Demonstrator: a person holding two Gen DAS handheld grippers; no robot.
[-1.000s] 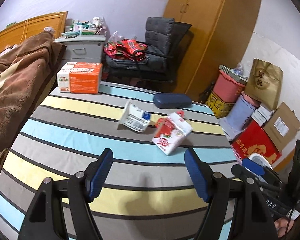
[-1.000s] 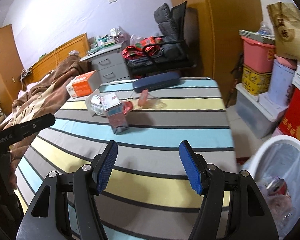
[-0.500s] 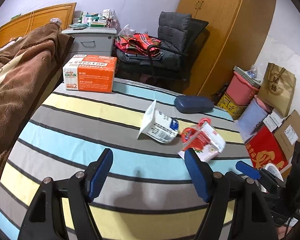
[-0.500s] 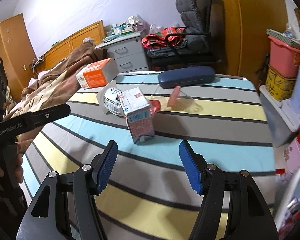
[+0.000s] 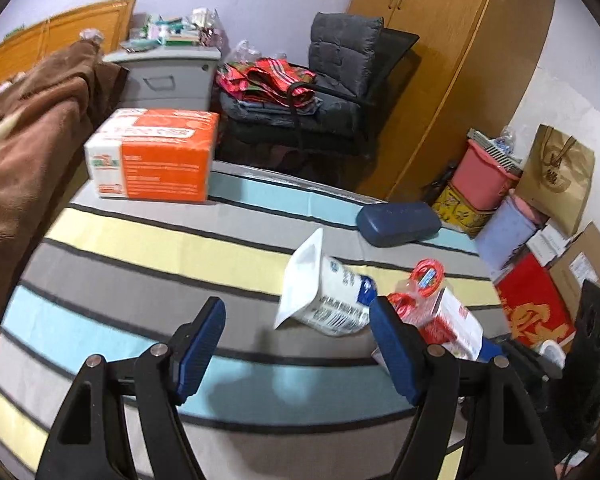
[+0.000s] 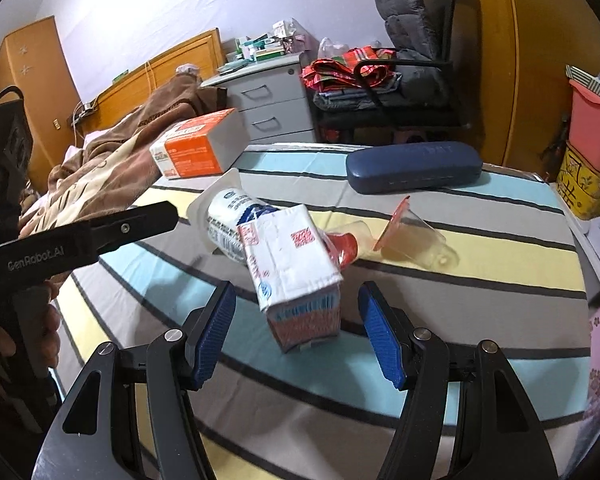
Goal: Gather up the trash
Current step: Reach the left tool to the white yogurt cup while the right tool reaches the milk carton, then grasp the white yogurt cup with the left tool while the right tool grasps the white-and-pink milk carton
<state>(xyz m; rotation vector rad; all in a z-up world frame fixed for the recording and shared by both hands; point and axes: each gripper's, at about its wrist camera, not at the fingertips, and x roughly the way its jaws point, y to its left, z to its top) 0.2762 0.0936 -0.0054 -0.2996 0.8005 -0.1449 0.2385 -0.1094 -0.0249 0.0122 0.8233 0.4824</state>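
Red-white carton mid-frame between right gripper pads, jaws closing, untouched yet; left gripper opening, empty, w/ tub ahead.

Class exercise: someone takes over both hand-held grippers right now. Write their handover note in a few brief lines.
Left hand-held gripper: jaws opening, nothing between them, aimed near the white cup.
Right hand-held gripper: jaws closing, red-and-white carton just ahead of its pads, not gripped.
On the striped table: white cup, carton, clear plastic cup, all lying tipped together; also a blue case and orange box.
Done: none of these is picked up.
Left: grasp each piece of trash and bin it.
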